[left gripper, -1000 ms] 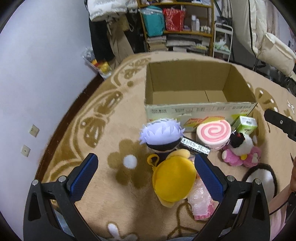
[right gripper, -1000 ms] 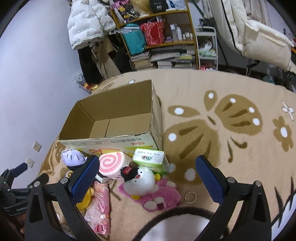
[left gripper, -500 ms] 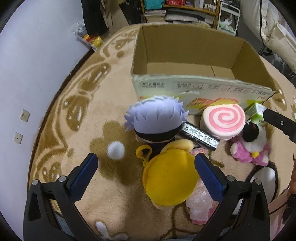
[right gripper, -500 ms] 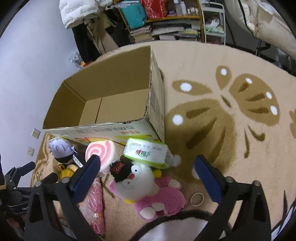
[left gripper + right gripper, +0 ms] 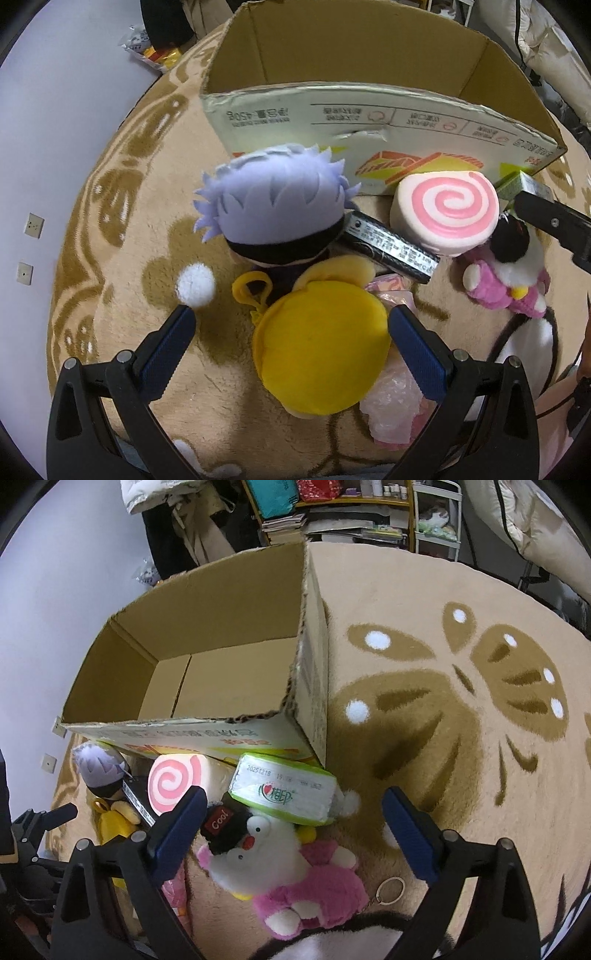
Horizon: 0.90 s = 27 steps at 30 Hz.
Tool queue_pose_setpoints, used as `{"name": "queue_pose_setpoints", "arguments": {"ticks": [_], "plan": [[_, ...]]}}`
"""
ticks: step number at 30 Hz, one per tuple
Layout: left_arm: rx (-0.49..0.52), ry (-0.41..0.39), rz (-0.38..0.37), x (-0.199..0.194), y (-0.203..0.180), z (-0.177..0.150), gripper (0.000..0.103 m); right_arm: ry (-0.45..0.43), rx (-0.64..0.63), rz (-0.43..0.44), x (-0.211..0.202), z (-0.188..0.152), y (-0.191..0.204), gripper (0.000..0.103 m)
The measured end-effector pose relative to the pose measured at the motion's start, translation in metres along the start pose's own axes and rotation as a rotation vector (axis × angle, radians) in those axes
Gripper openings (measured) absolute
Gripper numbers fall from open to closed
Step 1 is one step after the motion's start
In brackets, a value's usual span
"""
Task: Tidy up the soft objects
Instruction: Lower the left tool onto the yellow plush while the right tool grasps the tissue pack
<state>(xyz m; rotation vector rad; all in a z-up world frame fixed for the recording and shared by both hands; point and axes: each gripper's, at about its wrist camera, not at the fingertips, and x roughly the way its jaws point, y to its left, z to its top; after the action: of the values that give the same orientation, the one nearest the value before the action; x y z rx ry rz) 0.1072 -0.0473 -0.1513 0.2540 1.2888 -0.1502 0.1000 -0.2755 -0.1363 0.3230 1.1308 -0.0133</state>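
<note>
My left gripper [image 5: 290,326] is open, its jaws on either side of a round yellow plush [image 5: 321,349] lying on the rug. Beyond it lie a lilac-haired plush doll [image 5: 275,206], a black tube [image 5: 391,247] and a pink swirl roll cushion [image 5: 445,214]. My right gripper [image 5: 293,819] is open just above a white duck plush in pink [image 5: 280,860] with a black cap. A green tissue pack [image 5: 284,790] lies past it. The open cardboard box [image 5: 207,664] is empty. The right gripper's finger shows in the left wrist view [image 5: 554,221].
A pink plastic bag [image 5: 395,417] lies under the yellow plush. A key ring [image 5: 389,890] lies on the beige patterned rug [image 5: 461,709]. Shelves with books and bags [image 5: 332,513] and hanging coats stand beyond the rug. A white wall [image 5: 55,129] runs on the left.
Both grippers have moved forward and down toward the toys. The yellow plush now sits between my left jaws, and the duck plush lies right under my right gripper. Both stay open.
</note>
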Motion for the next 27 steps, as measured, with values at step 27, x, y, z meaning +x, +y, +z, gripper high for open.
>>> {"name": "queue_pose_setpoints", "arguments": {"ticks": [27], "plan": [[0.029,0.084,-0.022,0.029,-0.008,-0.006,0.103,0.004,0.039,0.005,0.004,0.0,-0.011,0.092]]}}
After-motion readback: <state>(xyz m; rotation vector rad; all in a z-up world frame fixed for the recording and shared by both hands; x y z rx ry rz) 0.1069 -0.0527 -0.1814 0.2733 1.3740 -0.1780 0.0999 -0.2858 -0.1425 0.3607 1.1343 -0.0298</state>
